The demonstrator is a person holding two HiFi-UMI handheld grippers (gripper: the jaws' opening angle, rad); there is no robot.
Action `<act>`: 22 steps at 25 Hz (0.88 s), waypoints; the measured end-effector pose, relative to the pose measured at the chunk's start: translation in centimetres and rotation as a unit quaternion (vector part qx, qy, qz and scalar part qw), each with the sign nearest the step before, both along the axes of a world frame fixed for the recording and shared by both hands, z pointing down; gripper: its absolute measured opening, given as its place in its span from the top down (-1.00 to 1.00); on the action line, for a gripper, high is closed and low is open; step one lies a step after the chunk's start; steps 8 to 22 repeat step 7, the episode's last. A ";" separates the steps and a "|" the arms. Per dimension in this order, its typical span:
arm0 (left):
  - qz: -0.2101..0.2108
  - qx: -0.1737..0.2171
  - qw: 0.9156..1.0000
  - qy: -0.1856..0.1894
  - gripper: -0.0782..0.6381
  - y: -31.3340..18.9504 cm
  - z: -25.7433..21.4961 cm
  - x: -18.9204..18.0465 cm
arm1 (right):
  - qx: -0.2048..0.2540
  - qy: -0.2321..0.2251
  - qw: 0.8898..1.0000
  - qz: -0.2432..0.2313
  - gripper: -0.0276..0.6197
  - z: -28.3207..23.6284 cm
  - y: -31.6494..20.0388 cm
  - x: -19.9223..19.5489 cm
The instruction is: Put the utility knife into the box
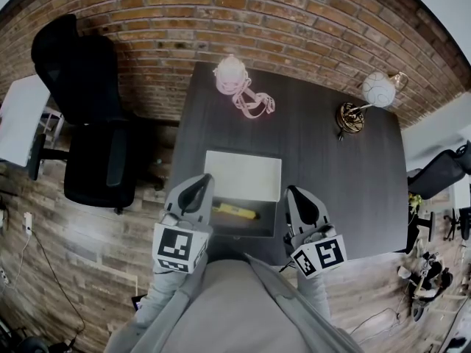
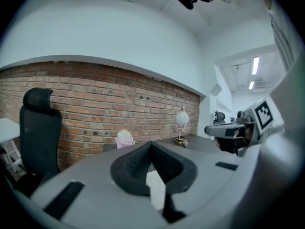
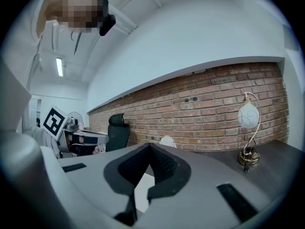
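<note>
Surface [image 1: 338,175]: dark matt wood grain. Wall [image 1: 243,9]: rough brick. Floor [image 1: 81,248]: worn wood planks. Lamp [image 1: 349,118]: glossy brass base, frosted globe. Box [image 1: 243,173]: smooth matt, looks like card.

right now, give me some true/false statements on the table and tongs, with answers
1. The knife lies in the box. True.
2. The right tongs hold the knife. False: they are shut and empty.
3. The lamp stands on the table. True.
4. The left tongs are wide open. False: they are shut, with nothing between them.
</note>
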State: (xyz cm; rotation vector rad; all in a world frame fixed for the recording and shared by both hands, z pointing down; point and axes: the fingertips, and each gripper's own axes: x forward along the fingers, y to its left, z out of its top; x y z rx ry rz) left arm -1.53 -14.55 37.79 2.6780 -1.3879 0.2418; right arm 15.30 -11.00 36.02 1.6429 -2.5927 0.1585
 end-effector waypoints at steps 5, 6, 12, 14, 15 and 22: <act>0.001 -0.001 1.000 -0.002 0.73 0.0 0.1 -0.1 | -0.001 -0.002 1.000 -0.002 0.86 0.1 0.1 -0.2; 0.001 -0.002 1.000 -0.002 0.73 0.0 0.1 -0.1 | -0.001 -0.002 1.000 -0.003 0.86 0.2 0.1 -0.3; 0.001 -0.002 1.000 -0.002 0.73 0.0 0.1 -0.1 | -0.001 -0.002 1.000 -0.004 0.86 0.2 0.1 -0.4; 0.001 -0.002 1.000 -0.002 0.73 0.0 0.1 -0.1 | -0.001 -0.002 1.000 -0.004 0.86 0.2 0.1 -0.4; 0.001 -0.002 1.000 -0.002 0.73 0.0 0.1 -0.1 | -0.001 -0.002 1.000 -0.004 0.86 0.2 0.1 -0.4; 0.001 -0.002 1.000 -0.002 0.73 0.0 0.1 -0.1 | -0.001 -0.002 1.000 -0.004 0.86 0.2 0.1 -0.4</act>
